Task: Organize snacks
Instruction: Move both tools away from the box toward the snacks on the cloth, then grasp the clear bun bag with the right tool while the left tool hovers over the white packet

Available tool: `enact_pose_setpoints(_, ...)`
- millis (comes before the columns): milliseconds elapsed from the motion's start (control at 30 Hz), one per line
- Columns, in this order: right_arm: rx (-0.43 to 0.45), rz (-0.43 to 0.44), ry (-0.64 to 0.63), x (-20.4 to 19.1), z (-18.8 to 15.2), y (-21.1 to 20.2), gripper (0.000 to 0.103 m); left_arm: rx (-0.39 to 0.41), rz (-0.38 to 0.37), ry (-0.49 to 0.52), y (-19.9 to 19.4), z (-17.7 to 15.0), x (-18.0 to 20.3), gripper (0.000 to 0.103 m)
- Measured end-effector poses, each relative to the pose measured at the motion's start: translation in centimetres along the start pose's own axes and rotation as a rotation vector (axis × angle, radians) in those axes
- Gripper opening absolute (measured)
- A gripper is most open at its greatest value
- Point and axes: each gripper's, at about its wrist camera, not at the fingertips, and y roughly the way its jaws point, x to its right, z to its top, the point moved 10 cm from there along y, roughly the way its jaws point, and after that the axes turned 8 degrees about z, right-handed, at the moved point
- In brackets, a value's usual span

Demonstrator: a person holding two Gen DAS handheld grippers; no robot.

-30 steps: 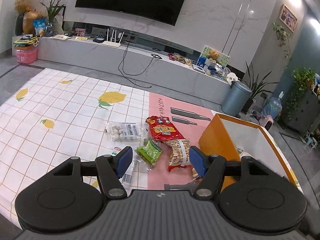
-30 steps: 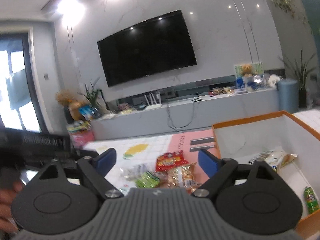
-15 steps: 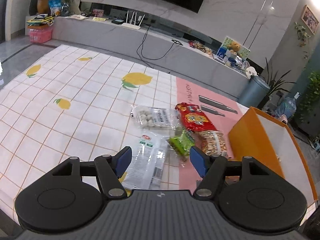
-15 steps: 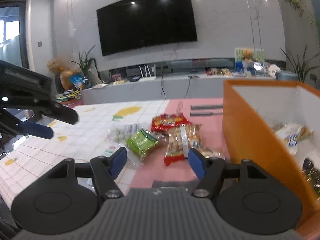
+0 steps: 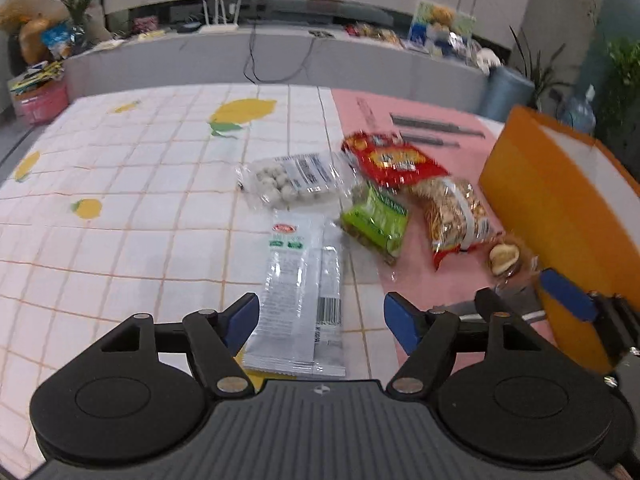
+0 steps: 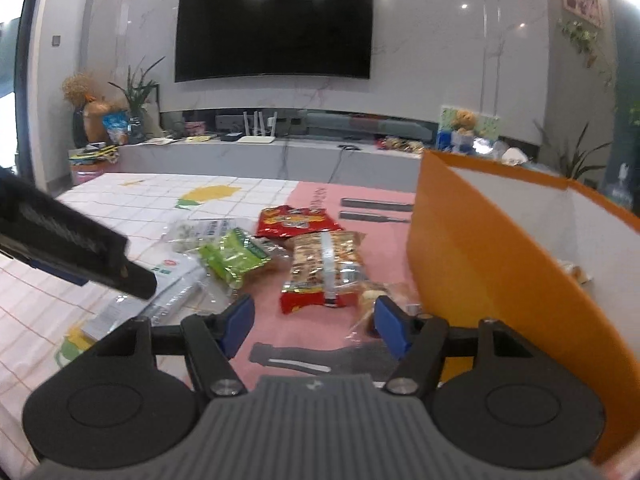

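- Altogether, six snack packs lay on the table: one clear bag of white balls [image 5: 290,184], one red bag [image 5: 394,158], one green pack [image 5: 376,222], one clear nut bag with a red bottom edge [image 5: 456,214], one long white-and-clear packet [image 5: 298,288], and one small clear pack with a pale piece inside [image 5: 505,258].
- One orange box [image 6: 480,264] stood just right of the pile, with at least one more pack showing over its wall.
- The left gripper [image 5: 320,320] hovered with jaws wide, holding nothing, over the near end of the long packet.
- The right gripper [image 6: 314,322] was likewise wide and empty, low beside the box, with the small pack at its right fingertip.
- Two grey strips [image 5: 436,126] lay on the pink mat farther back.
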Motion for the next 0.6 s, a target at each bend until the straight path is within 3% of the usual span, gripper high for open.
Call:
enact_pose_setpoints(200,0.003,0.0,-0.029,0.0,-0.1,-0.6,0.065,-0.022,-0.015,0.031,1.8,-0.1,0.5,0.088)
enact_pose_setpoints(367,0.004,0.027,0.054,0.6,-0.3,-0.4,0.065,-0.048,0.059,0.041,3.1,-0.7,-0.1,0.087)
enact_pose_setpoints(600,0.002,-0.113,-0.034,0.5,0.5,0.8,0.064,-0.02,0.063,0.006,3.4,-0.7,-1.0,0.074)
